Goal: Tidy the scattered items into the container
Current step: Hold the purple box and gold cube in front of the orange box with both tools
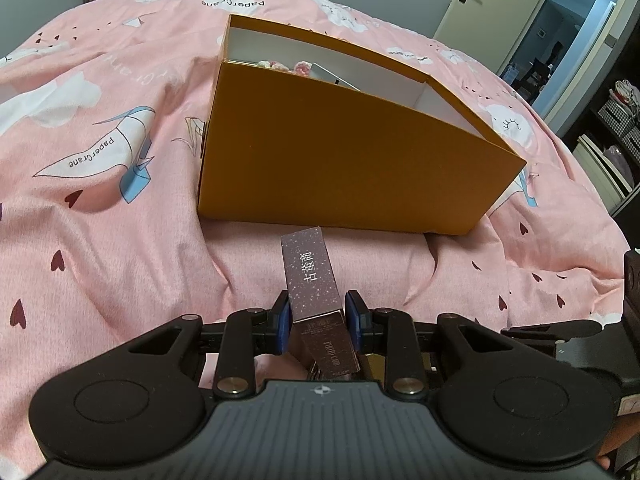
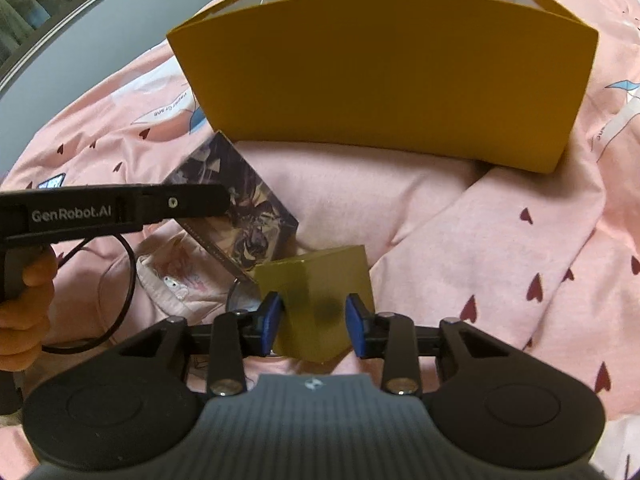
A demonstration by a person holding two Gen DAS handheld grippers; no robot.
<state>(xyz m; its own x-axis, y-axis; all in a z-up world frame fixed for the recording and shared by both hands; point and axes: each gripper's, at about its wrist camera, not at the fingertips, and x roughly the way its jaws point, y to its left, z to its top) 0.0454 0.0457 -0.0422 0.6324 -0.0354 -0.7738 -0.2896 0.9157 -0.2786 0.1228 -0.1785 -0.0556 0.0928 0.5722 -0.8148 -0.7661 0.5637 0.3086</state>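
An open orange cardboard box (image 1: 340,156) stands on the pink bedspread; several small items lie inside it. It also shows in the right wrist view (image 2: 384,76). My left gripper (image 1: 318,322) is shut on a slim purple speckled card box (image 1: 312,276) just in front of the orange box. My right gripper (image 2: 314,322) has its blue pads against the sides of a small gold box (image 2: 320,300) and is shut on it. The left gripper's body (image 2: 112,210) crosses the right wrist view at the left.
The purple box's dark illustrated face (image 2: 240,216) shows behind the left gripper. A pink and white pouch (image 2: 176,280) and a black cable (image 2: 116,304) lie on the rumpled bedspread (image 2: 500,240). An open door (image 1: 532,24) and shelves (image 1: 612,140) stand at the right.
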